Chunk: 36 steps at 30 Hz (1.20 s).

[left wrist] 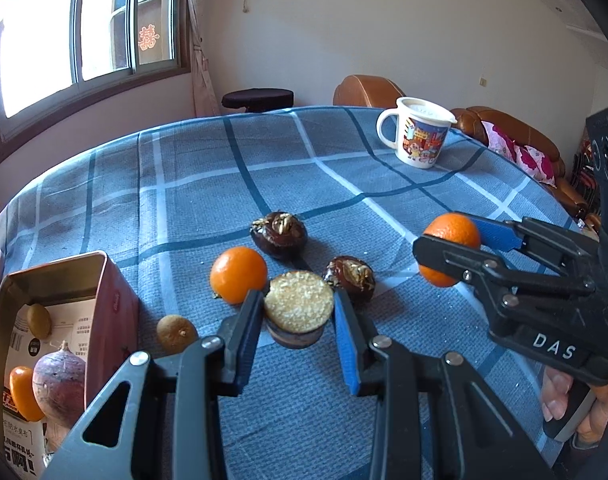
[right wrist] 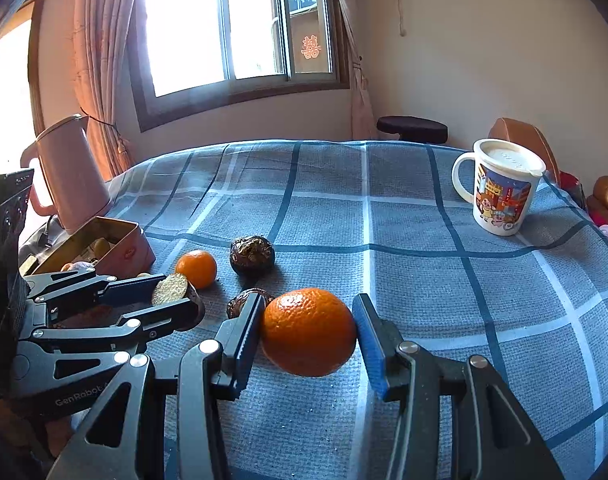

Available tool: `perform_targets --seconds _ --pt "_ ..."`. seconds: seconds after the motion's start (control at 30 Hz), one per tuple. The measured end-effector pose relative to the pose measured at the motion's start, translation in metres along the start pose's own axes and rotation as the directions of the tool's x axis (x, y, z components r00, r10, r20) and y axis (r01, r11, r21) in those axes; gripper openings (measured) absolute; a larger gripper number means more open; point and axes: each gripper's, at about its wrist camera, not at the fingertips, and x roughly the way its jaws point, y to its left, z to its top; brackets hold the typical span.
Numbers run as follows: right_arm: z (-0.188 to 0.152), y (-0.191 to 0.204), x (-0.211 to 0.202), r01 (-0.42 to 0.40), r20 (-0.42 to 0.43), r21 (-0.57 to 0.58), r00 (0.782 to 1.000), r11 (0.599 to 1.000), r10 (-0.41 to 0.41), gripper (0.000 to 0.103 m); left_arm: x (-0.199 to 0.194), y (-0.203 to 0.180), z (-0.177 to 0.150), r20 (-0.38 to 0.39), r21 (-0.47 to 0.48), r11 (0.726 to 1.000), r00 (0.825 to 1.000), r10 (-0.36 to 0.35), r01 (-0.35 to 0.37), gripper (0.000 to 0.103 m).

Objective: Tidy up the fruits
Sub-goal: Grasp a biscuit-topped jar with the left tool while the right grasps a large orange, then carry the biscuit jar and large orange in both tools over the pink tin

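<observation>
Blue checked tablecloth (left wrist: 304, 168); sunlit window (right wrist: 224, 28) behind.

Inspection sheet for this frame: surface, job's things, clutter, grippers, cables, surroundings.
Surface: blue checked tablecloth.
Job's things: open tin at the left with a few pieces inside; orange, two dark walnut-topped pieces and small brown fruit loose on the cloth.
Clutter: lidded cartoon mug; pink jug.
Grippers: left gripper shut on a round crumb-topped piece; right gripper shut on a second orange.
Cables: dark cord beside the jug.
Surroundings: window, curtain, brown sofa, stool.
</observation>
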Motion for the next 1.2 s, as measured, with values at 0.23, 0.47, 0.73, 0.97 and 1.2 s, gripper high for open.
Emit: perform_targets --seconds 0.23,0.47,0.73,0.97,1.2 --pt "0.000 0.003 -0.006 -0.006 0.031 -0.016 1.000 1.000 0.006 0.048 -0.013 -0.002 -0.001 0.068 0.008 1.000 0.998 0.014 -0.015 0.037" --pt "0.000 0.005 -0.013 -0.010 0.068 -0.022 0.998 1.000 0.011 0.048 -0.022 -0.007 -0.002 0.118 0.029 0.999 0.993 0.031 -0.035 0.037" --pt "-0.001 0.007 -0.019 -0.010 0.099 -0.028 0.995 1.000 0.012 0.048 -0.031 -0.008 -0.004 0.163 0.032 0.999 0.986 0.032 -0.037 0.037" --pt "-0.001 0.008 -0.022 -0.009 0.118 -0.033 0.993 0.999 0.013 0.048 -0.035 -0.010 -0.006 0.184 0.042 0.998 0.982 0.029 -0.038 0.037" --pt "-0.002 0.008 -0.025 -0.010 0.138 -0.038 0.990 0.999 0.016 0.048 -0.041 -0.014 -0.009 0.210 0.056 0.997 0.977 0.033 -0.045 0.037"
